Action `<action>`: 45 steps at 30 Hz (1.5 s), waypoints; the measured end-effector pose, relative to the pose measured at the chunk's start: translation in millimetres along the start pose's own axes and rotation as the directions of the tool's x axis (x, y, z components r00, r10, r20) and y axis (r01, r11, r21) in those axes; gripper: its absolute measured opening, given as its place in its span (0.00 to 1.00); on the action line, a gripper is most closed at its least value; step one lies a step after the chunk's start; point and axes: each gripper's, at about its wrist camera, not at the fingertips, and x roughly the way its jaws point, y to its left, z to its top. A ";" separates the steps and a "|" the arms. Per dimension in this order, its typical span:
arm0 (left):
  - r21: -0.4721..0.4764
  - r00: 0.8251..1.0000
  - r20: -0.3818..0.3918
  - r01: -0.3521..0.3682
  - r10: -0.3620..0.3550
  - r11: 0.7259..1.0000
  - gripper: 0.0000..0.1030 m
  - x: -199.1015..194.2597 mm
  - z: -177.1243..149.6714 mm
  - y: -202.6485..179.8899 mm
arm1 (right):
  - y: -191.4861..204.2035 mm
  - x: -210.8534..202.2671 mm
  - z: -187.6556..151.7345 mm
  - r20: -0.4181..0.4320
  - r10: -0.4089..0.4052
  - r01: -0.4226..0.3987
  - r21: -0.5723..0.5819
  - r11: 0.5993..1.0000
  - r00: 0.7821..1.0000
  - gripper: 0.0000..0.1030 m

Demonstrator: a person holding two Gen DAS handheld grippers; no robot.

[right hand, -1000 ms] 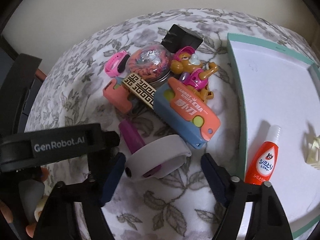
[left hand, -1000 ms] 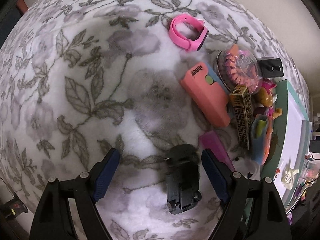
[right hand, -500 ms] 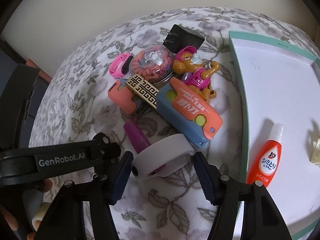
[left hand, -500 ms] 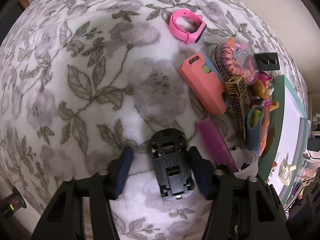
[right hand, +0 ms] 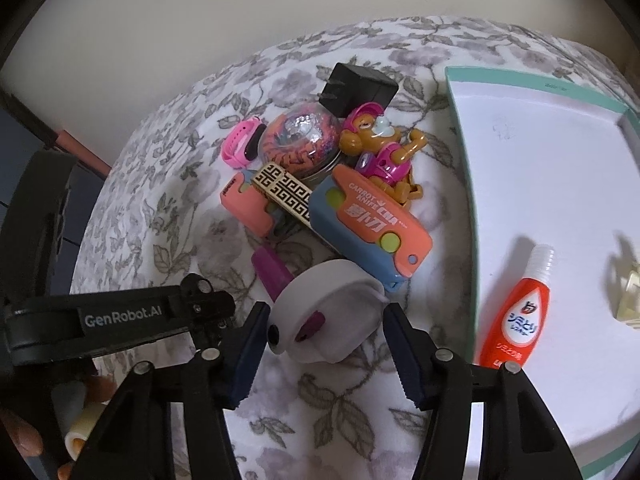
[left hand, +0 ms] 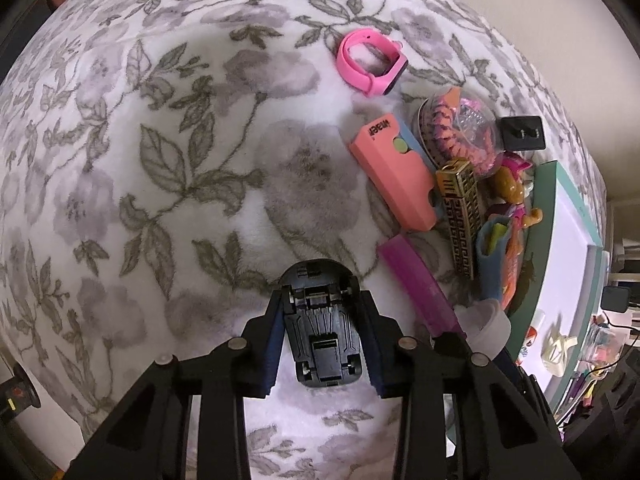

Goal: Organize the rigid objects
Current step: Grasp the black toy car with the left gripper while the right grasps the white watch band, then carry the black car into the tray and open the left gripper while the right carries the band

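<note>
Tray (right hand: 460, 128): glue tube (right hand: 516, 316), cream clip (right hand: 628, 292) inside.
Left gripper (left hand: 322, 340): just closed, clamps black toy car (left hand: 322, 332).
Right gripper (right hand: 324, 344): closing, straddles white band (right hand: 328, 320), pads apart.

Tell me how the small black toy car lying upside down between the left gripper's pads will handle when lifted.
The small black toy car looks like hard moulded plastic, so probably stiff and light. The left gripper, whose jaws have just been closing, presses its flat sides, so it should hold squarely. Set down on its wheels, it may roll.
</note>
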 end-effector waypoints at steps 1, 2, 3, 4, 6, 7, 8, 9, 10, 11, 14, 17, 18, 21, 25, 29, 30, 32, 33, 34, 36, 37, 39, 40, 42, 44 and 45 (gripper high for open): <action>-0.004 1.000 0.005 0.001 -0.001 1.000 0.36 -2.1 0.8 1.0 | -0.9 -1.5 -0.4 -0.001 -0.004 0.004 0.000 1.000 1.000 0.59; -0.006 1.000 0.010 0.000 0.001 1.000 0.35 -3.5 2.2 2.0 | -1.2 -1.7 -0.6 -0.001 -0.007 0.007 -0.001 1.000 1.000 0.59; -0.010 1.000 0.015 -0.004 0.004 1.000 0.35 -5.9 3.1 2.3 | -2.0 -2.5 -0.7 0.000 -0.009 0.009 -0.002 1.000 1.000 0.59; -0.014 1.000 0.023 -0.006 0.006 1.000 0.35 -8.9 3.7 2.9 | -2.9 -3.0 -0.7 -0.001 -0.009 0.009 -0.001 1.000 1.000 0.59; -0.018 0.999 0.033 -0.001 0.001 1.000 0.35 -14.3 4.4 3.5 | -4.9 -4.4 -0.4 0.001 -0.006 0.006 0.005 1.000 1.000 0.59; -0.019 0.999 0.037 0.002 -0.001 1.000 0.35 -16.4 4.7 3.4 | -5.6 -5.1 -0.2 0.002 -0.004 0.004 0.006 1.000 1.000 0.59; -0.020 0.999 0.042 0.006 -0.005 1.000 0.35 -19.0 5.3 3.5 | -5.6 -5.7 0.1 0.003 -0.002 0.002 0.004 1.000 1.000 0.59; -0.021 0.999 0.046 0.009 -0.008 1.000 0.34 -20.8 5.8 3.4 | -5.7 -6.5 0.2 0.005 0.000 0.000 0.004 1.000 1.000 0.59; -0.021 0.999 0.048 0.013 -0.012 1.000 0.34 -22.4 6.6 3.5 | -5.9 -7.2 0.4 0.007 0.002 -0.002 0.004 1.000 1.000 0.59; -0.022 0.999 0.049 0.018 -0.017 1.000 0.35 -24.3 7.5 3.8 | -6.3 -7.5 0.7 0.008 0.005 -0.005 0.005 1.000 1.000 0.59; -0.025 0.998 0.053 0.026 -0.025 0.999 0.35 -30.2 10.4 5.0 | -8.5 -10.5 2.0 0.016 0.012 -0.013 0.016 1.000 1.000 0.59; -0.023 0.997 0.065 0.033 -0.032 0.999 0.34 -36.4 11.0 4.2 | -8.4 -14.7 3.0 0.029 0.018 -0.018 0.019 1.000 0.999 0.59; -0.024 0.997 0.069 0.037 -0.036 0.999 0.35 -38.6 11.3 3.1 | -8.2 -16.6 3.3 0.035 0.021 -0.021 0.019 1.000 0.999 0.59; -0.023 0.995 0.084 0.054 -0.052 0.998 0.34 -48.1 12.6 3.8 | -6.4 -24.2 5.2 0.056 0.030 -0.031 0.015 0.999 0.998 0.59; -0.023 0.990 0.119 0.079 -0.076 0.997 0.34 -65.7 15.3 2.0 | -6.3 -34.8 7.6 0.090 0.043 -0.044 0.015 0.999 0.995 0.59; -0.008 0.982 0.162 0.100 -0.097 0.995 0.34 -83.5 16.2 0.2 | -5.5 -40.9 9.6 0.114 0.046 -0.047 0.010 0.999 0.992 0.59; -0.003 0.981 0.167 0.101 -0.099 0.995 0.34 -85.6 15.7 -0.8 | -5.3 -42.1 9.9 0.118 0.043 -0.044 0.008 0.999 0.992 0.59; 0.009 0.978 0.178 0.111 -0.111 0.994 0.34 -89.2 14.2 -4.5 | -6.8 -43.8 10.9 0.124 0.034 -0.035 0.008 0.999 0.992 0.59; 0.015 0.976 0.181 0.119 -0.120 0.993 0.34 -90.2 13.5 -6.7 | -8.5 -44.1 11.5 0.125 0.030 -0.032 0.010 0.999 0.992 0.59; 0.020 0.975 0.183 0.125 -0.126 0.992 0.34 -89.1 10.9 -7.9 | -11.5 -45.0 12.5 0.128 0.026 -0.028 0.016 0.999 0.991 0.59; 0.039 0.972 0.181 0.147 -0.152 0.988 0.34 -90.0 7.0 -15.7 | -16.9 -47.5 13.1 0.137 0.018 -0.023 0.029 0.999 0.990 0.59; 0.050 0.970 0.178 0.158 -0.164 0.986 0.34 -91.5 5.6 -20.0 | -21.3 -49.8 13.9 0.146 0.010 -0.016 0.037 0.999 0.989 0.59; 0.073 0.967 0.175 0.174 -0.184 0.982 0.34 -85.4 3.8 -30.6 | -28.4 -53.4 14.4 0.160 -0.007 0.000 0.046 0.999 0.987 0.59; 0.091 0.964 0.174 0.187 -0.200 0.978 0.34 -86.0 1.3 -37.6 | -34.2 -56.0 14.6 0.167 -0.019 0.011 0.051 0.999 0.986 0.59; 0.116 0.963 0.171 0.192 -0.210 0.975 0.34 -81.9 -1.3 -47.7 | -43.5 -59.5 16.4 0.176 -0.036 0.025 0.067 0.997 0.984 0.59; 0.150 0.961 0.167 0.194 -0.218 0.969 0.34 -80.9 -7.1 -60.8 | -56.2 -65.3 16.1 0.189 -0.047 0.029 0.099 0.995 0.981 0.59; 0.160 0.961 0.166 0.194 -0.221 0.968 0.34 -80.1 -9.1 -65.2 | -63.5 -68.5 16.1 0.198 -0.051 0.028 0.117 0.993 0.979 0.59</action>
